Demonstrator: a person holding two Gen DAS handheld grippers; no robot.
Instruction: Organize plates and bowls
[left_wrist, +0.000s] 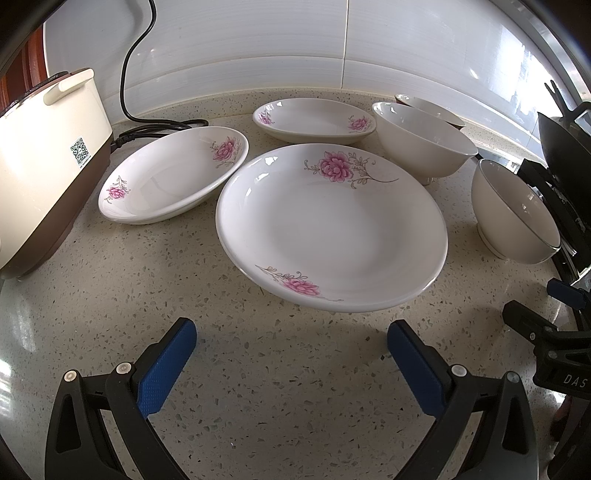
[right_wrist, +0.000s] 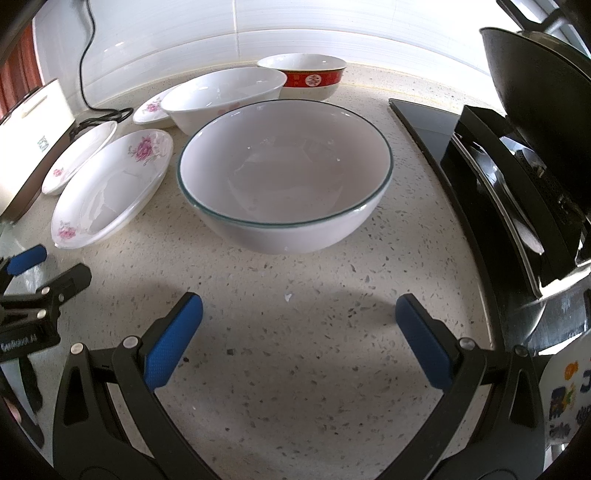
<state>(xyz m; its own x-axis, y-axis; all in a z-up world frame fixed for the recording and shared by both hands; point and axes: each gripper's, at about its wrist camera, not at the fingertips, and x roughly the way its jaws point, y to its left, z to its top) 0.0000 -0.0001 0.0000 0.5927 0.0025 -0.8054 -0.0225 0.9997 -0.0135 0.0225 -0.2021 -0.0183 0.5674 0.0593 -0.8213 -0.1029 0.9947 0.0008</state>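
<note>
White rimmed bowl (right_wrist: 284, 177) empty, floral plate (left_wrist: 332, 225) empty

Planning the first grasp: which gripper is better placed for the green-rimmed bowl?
Right. The right gripper is open and faces the green-rimmed bowl directly; the left gripper faces the large floral plate, with that bowl off at its right edge.

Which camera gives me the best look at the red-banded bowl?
The right wrist view: the red-banded bowl stands at the back by the wall, its band and rim clear. In the left wrist view, only a sliver of its rim shows behind a white bowl.
</note>
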